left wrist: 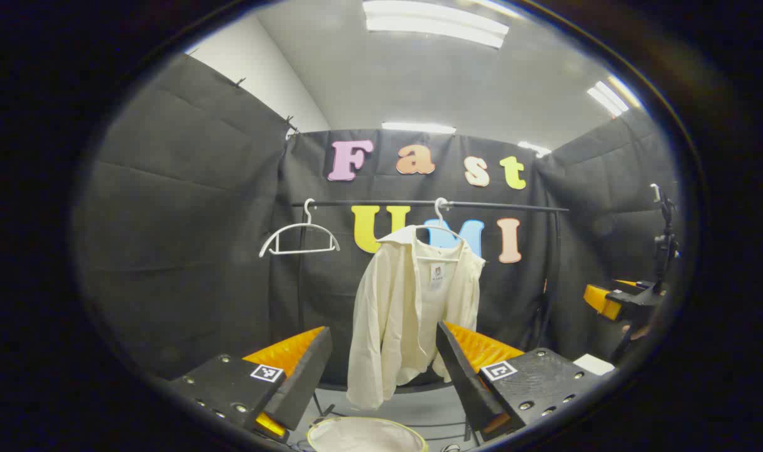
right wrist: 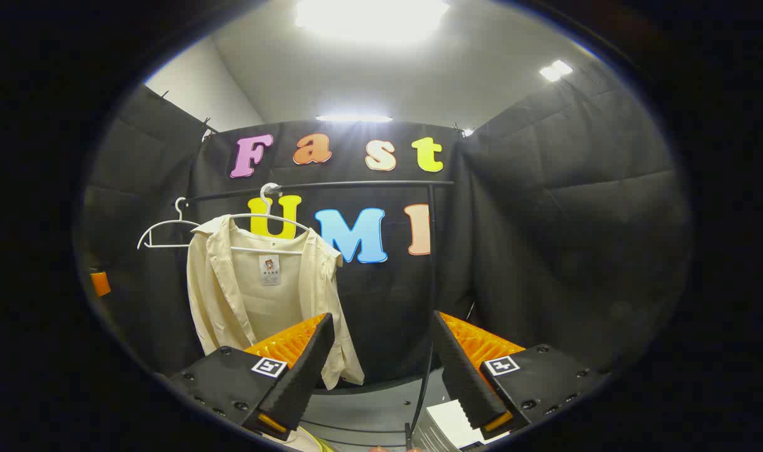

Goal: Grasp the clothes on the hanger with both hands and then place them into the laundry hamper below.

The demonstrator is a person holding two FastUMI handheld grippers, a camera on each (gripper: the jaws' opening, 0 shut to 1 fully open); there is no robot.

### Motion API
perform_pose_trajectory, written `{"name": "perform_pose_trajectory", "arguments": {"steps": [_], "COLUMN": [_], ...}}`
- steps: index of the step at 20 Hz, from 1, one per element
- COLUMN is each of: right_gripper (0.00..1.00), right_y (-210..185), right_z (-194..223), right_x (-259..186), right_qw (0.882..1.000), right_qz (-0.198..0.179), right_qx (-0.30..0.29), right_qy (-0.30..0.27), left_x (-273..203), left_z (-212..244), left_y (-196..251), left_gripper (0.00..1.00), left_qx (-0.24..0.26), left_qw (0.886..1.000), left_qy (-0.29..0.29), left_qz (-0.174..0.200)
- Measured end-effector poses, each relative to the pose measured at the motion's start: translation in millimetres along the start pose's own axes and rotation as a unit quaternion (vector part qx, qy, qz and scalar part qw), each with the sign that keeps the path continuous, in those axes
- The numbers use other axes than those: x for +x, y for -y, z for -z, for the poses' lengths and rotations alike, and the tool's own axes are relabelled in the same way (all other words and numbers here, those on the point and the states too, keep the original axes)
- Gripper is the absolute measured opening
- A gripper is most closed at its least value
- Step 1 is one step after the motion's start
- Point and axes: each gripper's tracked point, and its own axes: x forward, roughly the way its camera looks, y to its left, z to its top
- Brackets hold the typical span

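Both grippers, left gripper [left wrist: 381,376] and right gripper [right wrist: 381,376], hold fingers spread, empty; cream shirt [left wrist: 412,307] hangs on its hanger [left wrist: 441,226], untouched, hamper [left wrist: 365,436] below; nothing done yet

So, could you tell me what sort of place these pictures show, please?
Probably a cloth-walled recording booth set up as a laundry corner: a cream shirt on a white hanger, a black metal clothes rail, and a pale round hamper below.

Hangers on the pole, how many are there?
2. An empty hanger hangs on the rail to the left; the other hanger beside it holds the cream shirt.
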Motion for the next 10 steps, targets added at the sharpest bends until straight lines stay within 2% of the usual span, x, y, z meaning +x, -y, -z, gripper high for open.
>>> {"name": "perform_pose_trajectory", "arguments": {"steps": [1,2,3,4,5,6,10], "right_gripper": [0.98,0.98,0.93,0.98,0.93,0.98,0.98], "right_y": [1,1,1,0,-1,-1,0], "right_z": [2,2,2,2,3,5,9], "right_x": [1,1,1,1,2,2,0], "right_qw": [1.000,1.000,1.000,1.000,1.000,1.000,1.000], "right_qz": [0.000,0.000,-0.001,-0.002,-0.003,-0.005,-0.009], "right_qx": [-0.005,-0.007,-0.007,-0.004,-0.001,0.003,0.002], "right_qy": [-0.003,-0.004,-0.005,-0.006,-0.008,-0.012,-0.017], "left_x": [1,0,-1,-2,-6,-10,-15], "left_z": [2,4,7,7,10,11,12], "left_y": [1,2,3,4,6,9,13], "left_gripper": [0.99,0.99,0.99,0.99,0.99,0.99,0.99], "left_qx": [-0.001,-0.001,0.001,0.002,0.001,0.000,0.001], "left_qw": [1.000,1.000,1.000,1.000,1.000,1.000,1.000], "left_qy": [-0.003,-0.007,-0.011,-0.013,-0.016,-0.017,-0.017], "left_qz": [0.004,0.005,0.005,0.004,0.003,0.003,0.001]}}
